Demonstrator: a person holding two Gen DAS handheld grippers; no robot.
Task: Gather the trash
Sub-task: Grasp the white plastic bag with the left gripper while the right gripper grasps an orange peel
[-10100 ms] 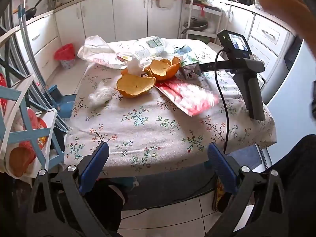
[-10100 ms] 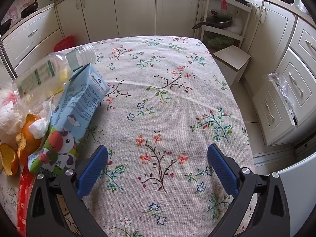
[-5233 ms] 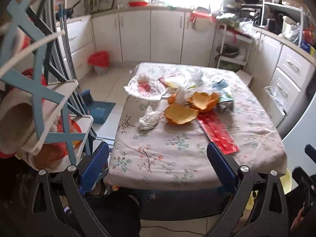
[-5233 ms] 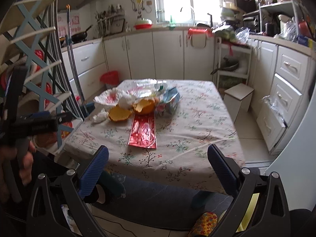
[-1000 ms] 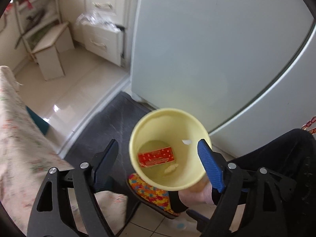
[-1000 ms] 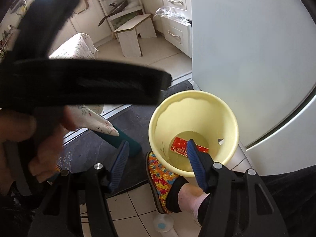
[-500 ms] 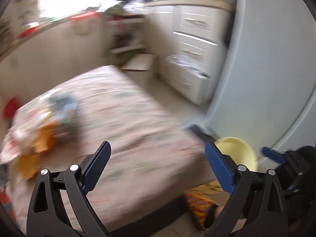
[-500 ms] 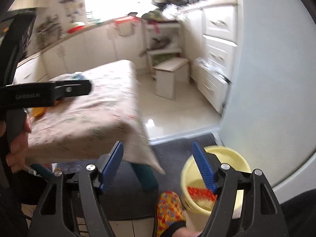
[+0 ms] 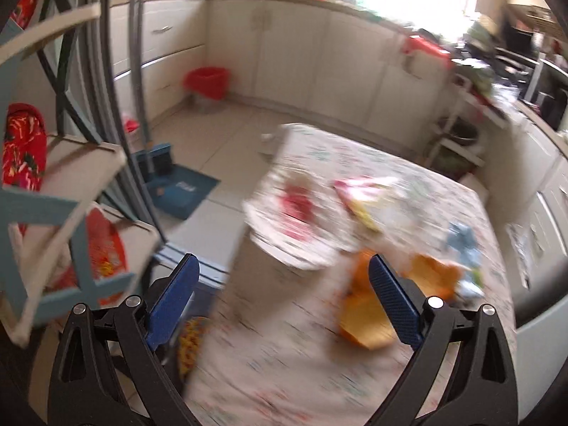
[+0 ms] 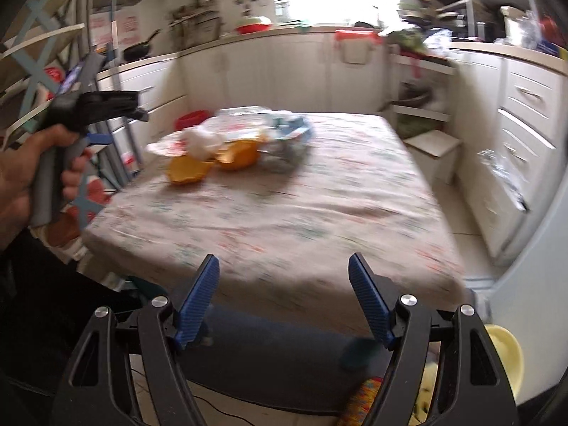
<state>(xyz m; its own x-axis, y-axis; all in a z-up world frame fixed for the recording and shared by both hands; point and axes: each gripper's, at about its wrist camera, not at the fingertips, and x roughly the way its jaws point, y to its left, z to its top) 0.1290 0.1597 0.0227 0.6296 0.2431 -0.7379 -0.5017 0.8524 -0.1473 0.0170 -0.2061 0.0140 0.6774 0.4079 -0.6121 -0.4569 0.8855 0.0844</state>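
Two orange peel halves (image 10: 209,163) are lying on the cloth-covered counter (image 10: 319,206), touching a white crumpled tissue (image 10: 200,140). Just behind them one blue carton (image 10: 293,131) and a spread of plastic wrappers (image 9: 301,223) are sitting in a blurred heap, too smeared to count further. One yellow bin (image 10: 504,349) is standing on the floor at the near right corner of the counter; only part of its rim is showing, so its contents cannot be told. One red bin (image 9: 207,81) is standing by the far cabinets.

The left gripper (image 9: 284,301) is hanging with its jaws wide apart and nothing between them, over the near left edge of the counter. The right gripper (image 10: 284,298) is also empty, its jaws apart, facing the counter's near edge. In the right wrist view a hand (image 10: 21,174) is gripping the left tool's handle.

A second ago both grippers were over the yellow bin, a red packet lying inside it; now both are facing the counter, and the long red packet seen on the cloth earlier is gone from it.
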